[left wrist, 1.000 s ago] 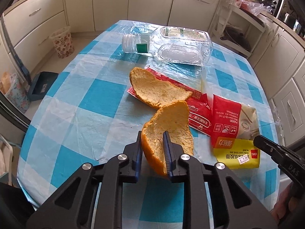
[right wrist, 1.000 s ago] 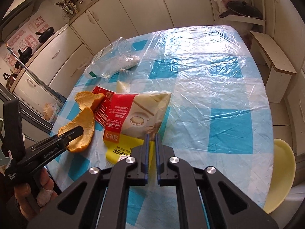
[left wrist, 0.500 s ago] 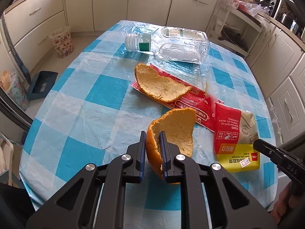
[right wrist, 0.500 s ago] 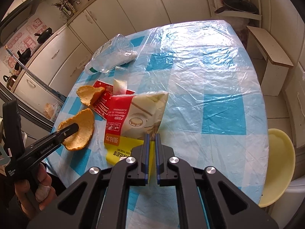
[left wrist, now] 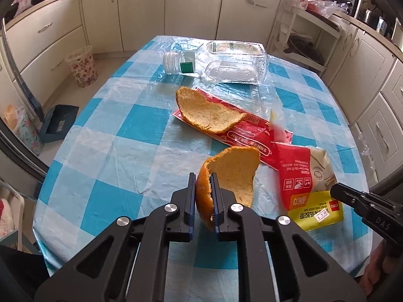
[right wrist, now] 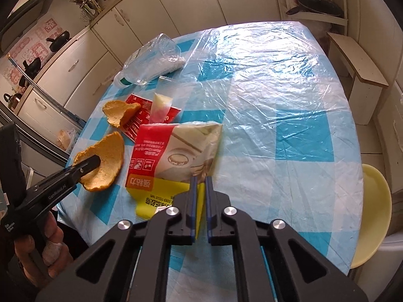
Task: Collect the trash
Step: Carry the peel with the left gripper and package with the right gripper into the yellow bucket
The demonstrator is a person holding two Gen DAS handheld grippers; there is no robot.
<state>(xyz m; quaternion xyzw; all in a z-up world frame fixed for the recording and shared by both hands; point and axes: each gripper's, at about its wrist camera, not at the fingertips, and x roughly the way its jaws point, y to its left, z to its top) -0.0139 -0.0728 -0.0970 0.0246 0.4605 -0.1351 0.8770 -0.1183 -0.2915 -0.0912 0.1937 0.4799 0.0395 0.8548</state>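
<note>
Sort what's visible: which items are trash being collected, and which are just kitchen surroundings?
Trash: held orange peel, second peel, red wrapper, tape packet, clear bottle.

Surroundings: floral bin, dustpan, yellow chair, checked tablecloth.

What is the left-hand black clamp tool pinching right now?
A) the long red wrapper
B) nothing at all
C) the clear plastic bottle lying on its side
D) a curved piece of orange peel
D: the left gripper has its two fingers closed on the edge of the nearer curved orange peel, which the right wrist view also shows.
</note>
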